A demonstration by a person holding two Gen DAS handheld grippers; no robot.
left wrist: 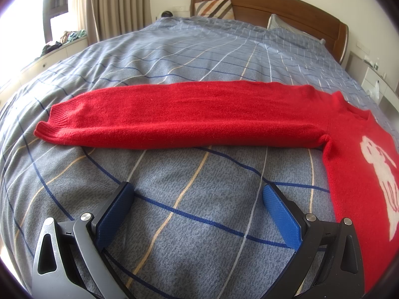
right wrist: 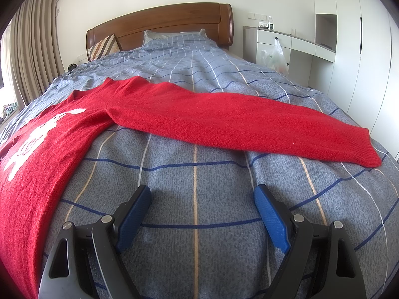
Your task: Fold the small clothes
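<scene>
Bedroom light falls from a window at the left onto a bed covered by a grey-blue checked quilt with dark blue, white and tan lines. Behind it stands a brown wooden headboard, with a striped cushion and a pillow leaning at that end. Beige curtains hang beside the window. In the right wrist view a white desk sits past the bed's far corner, with a plastic bag hanging at its front and a bottle on top; white wardrobes fill the wall beside it.

On the quilt lies a red sweater, spread flat with its front up and a white figure knitted on the chest. Both sleeves are stretched straight out to the sides. One sleeve runs across the left wrist view, its ribbed cuff at the far left. The other sleeve crosses the right wrist view, its cuff at the far right near the bed's edge.

The left gripper hovers over bare quilt just short of its sleeve, jaws spread wide, nothing between the blue pads. The right gripper hangs likewise over bare quilt near its sleeve, jaws wide and empty. Neither touches the sweater.
</scene>
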